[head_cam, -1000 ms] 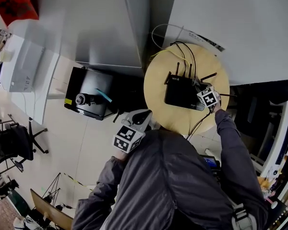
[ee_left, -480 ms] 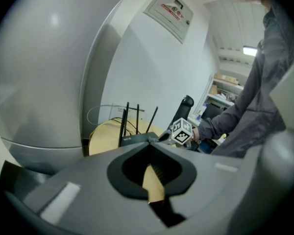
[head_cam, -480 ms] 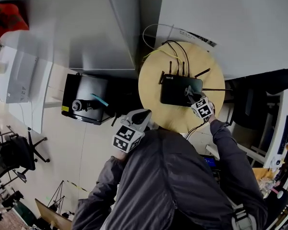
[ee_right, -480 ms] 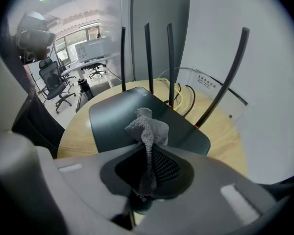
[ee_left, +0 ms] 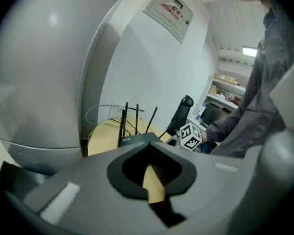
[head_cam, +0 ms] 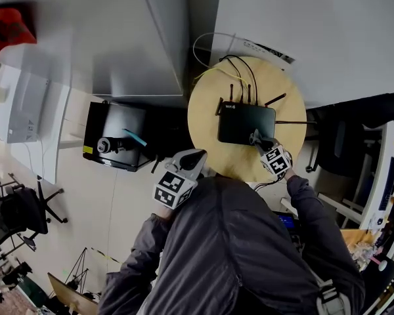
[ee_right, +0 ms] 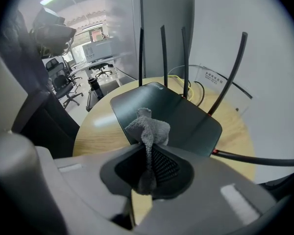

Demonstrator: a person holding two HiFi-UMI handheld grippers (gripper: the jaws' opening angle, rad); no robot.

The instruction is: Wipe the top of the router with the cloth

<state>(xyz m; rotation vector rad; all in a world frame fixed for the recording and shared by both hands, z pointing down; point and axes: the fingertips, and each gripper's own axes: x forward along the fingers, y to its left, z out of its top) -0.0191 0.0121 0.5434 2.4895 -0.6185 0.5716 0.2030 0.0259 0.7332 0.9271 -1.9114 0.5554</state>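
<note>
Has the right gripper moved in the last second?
Yes. Against the router, the right gripper has pulled back toward the person, from the right edge to the near right corner.

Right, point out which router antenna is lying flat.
The antenna jutting sideways from the router toward the right edge of the right gripper view, level over the round table; the others stand upright or lean.

A person's jacket (head_cam: pixel 236 241) hides the near edge of the round table (head_cam: pixel 207 120). White print on the router (head_cam: pixel 246 123) is too small to read. The lower end of the cloth (ee_right: pixel 148 129) is hidden between the clamped jaws of the right gripper (ee_right: pixel 148 166).
</note>
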